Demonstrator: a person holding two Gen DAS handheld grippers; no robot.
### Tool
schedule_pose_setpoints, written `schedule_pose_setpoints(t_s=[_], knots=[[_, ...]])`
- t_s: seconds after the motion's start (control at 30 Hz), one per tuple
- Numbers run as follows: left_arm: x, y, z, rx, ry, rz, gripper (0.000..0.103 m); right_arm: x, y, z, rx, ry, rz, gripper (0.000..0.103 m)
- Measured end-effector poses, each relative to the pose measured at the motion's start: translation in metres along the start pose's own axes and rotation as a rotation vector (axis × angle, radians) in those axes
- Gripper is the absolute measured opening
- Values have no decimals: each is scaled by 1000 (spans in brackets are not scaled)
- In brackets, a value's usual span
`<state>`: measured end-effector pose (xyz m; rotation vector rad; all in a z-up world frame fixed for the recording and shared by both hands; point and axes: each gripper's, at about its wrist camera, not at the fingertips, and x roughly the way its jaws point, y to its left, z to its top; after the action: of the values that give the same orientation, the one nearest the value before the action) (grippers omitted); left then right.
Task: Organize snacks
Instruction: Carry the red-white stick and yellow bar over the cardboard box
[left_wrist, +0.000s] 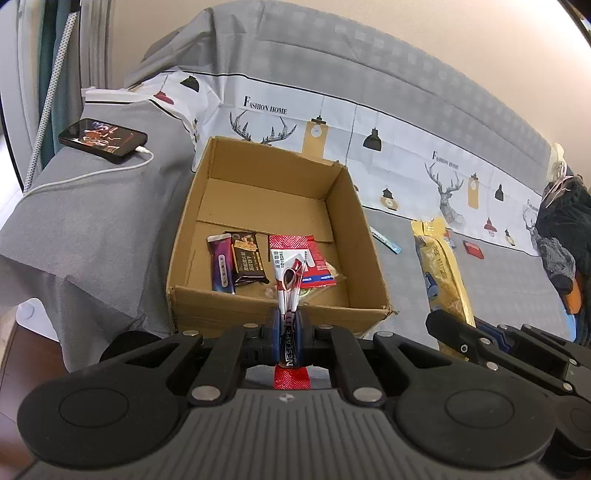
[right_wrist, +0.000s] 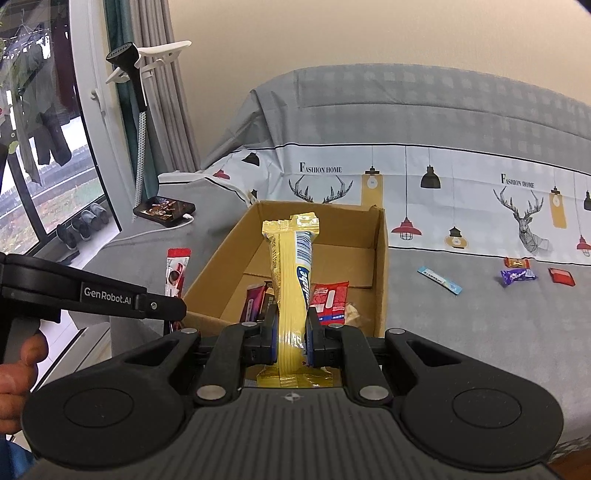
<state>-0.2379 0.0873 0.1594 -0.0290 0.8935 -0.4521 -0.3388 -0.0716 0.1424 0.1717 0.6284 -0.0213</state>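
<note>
We take the cardboard box (left_wrist: 273, 236) as our landmark; it sits open-topped on the grey bed (left_wrist: 92, 221). Our left claw (left_wrist: 287, 332) is pressed together on a red and white Nescafé stick (left_wrist: 289, 295), which stands upright just short of the box's near wall, its top reaching over the rim. From the right wrist view the same stick (right_wrist: 176, 273) shows left of the box (right_wrist: 382, 266), outside it, pinched in the left claw (right_wrist: 173, 310).

Our right claw (right_wrist: 291, 332) pinches a long yellow packet (right_wrist: 291, 280), held upright just before the box's near edge, with its upper end in front of the box's opening. In the left wrist view that packet (left_wrist: 443, 273) stands to the right of the box, in the right claw (left_wrist: 454, 332).

Inside the box, on its floor toward the near wall, lie a purple bar (left_wrist: 221, 264), a dark brown bar (left_wrist: 246, 258) touching it, and a red and white wrapper (left_wrist: 317, 266) to their right.

Right of the box, loose on the bed, lie a light blue stick (right_wrist: 439, 280), a small orange sweet (right_wrist: 517, 263), a purple sweet (right_wrist: 517, 275) and a small red packet (right_wrist: 561, 276). Left of and beyond the box, a phone (left_wrist: 103, 139) rests on the bed with a white cable (left_wrist: 85, 175) plugged in.
</note>
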Motion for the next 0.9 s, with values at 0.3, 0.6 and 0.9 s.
schedule_pose_setpoints(t_s=[0.3,0.6,0.9], knots=[[4,1,4,-6,4,4,8,4,-3,1,5,10,1,14],[10,8,12,-25,-1,12,8,12,-2,3,-1,14,-7,14],[16,17,31,-43,-25,27,8,22,-2,9,3,17,-13,14]])
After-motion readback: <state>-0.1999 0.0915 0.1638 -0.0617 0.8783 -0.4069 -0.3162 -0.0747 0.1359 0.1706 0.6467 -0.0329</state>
